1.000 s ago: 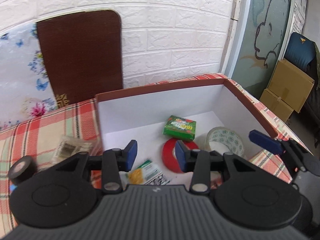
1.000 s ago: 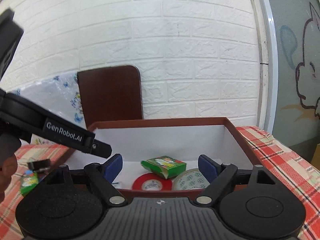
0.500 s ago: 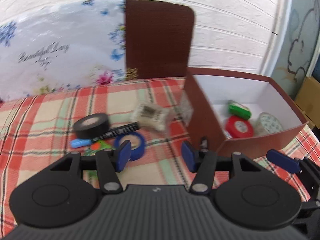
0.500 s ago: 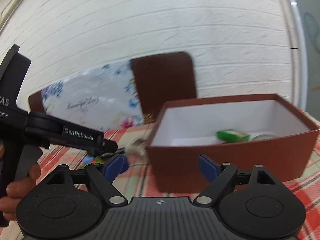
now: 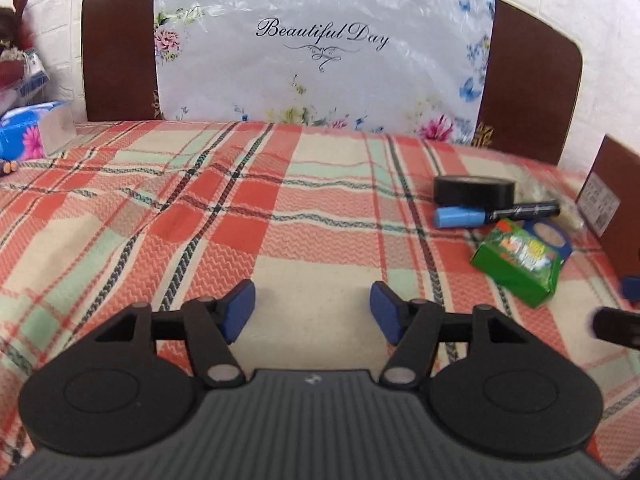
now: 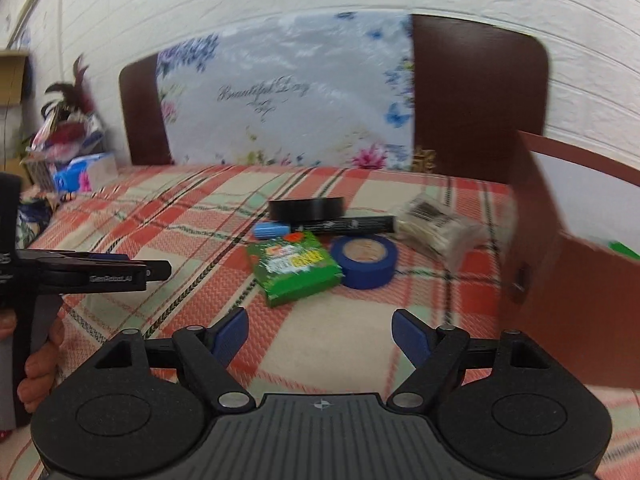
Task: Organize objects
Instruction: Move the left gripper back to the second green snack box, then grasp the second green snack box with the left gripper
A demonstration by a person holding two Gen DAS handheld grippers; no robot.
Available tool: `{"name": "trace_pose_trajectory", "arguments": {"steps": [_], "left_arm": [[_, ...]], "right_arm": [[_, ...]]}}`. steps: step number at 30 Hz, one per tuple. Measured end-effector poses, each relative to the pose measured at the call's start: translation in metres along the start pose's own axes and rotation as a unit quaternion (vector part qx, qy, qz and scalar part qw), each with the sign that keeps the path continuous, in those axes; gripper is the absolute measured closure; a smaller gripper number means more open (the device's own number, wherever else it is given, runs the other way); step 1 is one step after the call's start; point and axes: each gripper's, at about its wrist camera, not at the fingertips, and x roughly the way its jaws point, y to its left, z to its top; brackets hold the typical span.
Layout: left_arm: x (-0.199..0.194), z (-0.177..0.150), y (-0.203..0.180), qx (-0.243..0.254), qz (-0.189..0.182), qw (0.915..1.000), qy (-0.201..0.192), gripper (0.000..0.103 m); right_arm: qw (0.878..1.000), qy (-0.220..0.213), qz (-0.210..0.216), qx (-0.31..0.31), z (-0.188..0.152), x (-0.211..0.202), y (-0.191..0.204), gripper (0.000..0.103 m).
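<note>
The fingers [image 5: 240, 312] of the left gripper [image 5: 312, 312] are spread with nothing between them, as are those of the right gripper [image 6: 319, 338]. The brown box [image 6: 576, 280] is blurred and cut off at the right edge. A green packet [image 6: 296, 270] lies on the plaid-covered surface [image 6: 192, 216] ahead of the right fingers, touching a blue tape roll [image 6: 366, 260]; a black tape roll [image 6: 306, 208] and a marker [image 6: 328, 226] lie beyond.

Black ribbed tool [image 6: 318, 334] body, blue pads [image 6: 230, 332], white lettering, probably "GenRobot.AI"

Plaid bed [image 6: 192, 216] carries tapes [image 6: 306, 208], marker [image 6: 332, 225], green box [image 6: 294, 272].
</note>
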Motion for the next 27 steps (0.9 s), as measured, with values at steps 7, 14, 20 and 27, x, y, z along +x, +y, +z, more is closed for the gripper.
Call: {"name": "trace_pose_trajectory", "arguments": {"steps": [7, 14, 20, 27], "left_arm": [[0.002, 0.0, 0.005, -0.015, -0.022, 0.9996, -0.01, 0.027], [0.005, 0.001, 0.013, -0.042, -0.043, 0.9981, -0.015, 0.024], [0.004, 0.001, 0.014, -0.043, -0.044, 0.998, -0.015, 0.024], [0.006, 0.002, 0.008, -0.017, -0.038, 0.9991, -0.007, 0.023]], "right_arm": [[0.995, -0.002, 0.017, -0.095, 0.026, 0.057, 0.018, 0.031], [0.991, 0.019, 0.028, -0.13, 0.035, 0.082, 0.026, 0.04], [0.991, 0.014, 0.019, -0.135, 0.007, 0.041, 0.035, 0.04], [0.995, 0.017, -0.007, -0.099, -0.035, -0.024, 0.026, 0.038]]}}
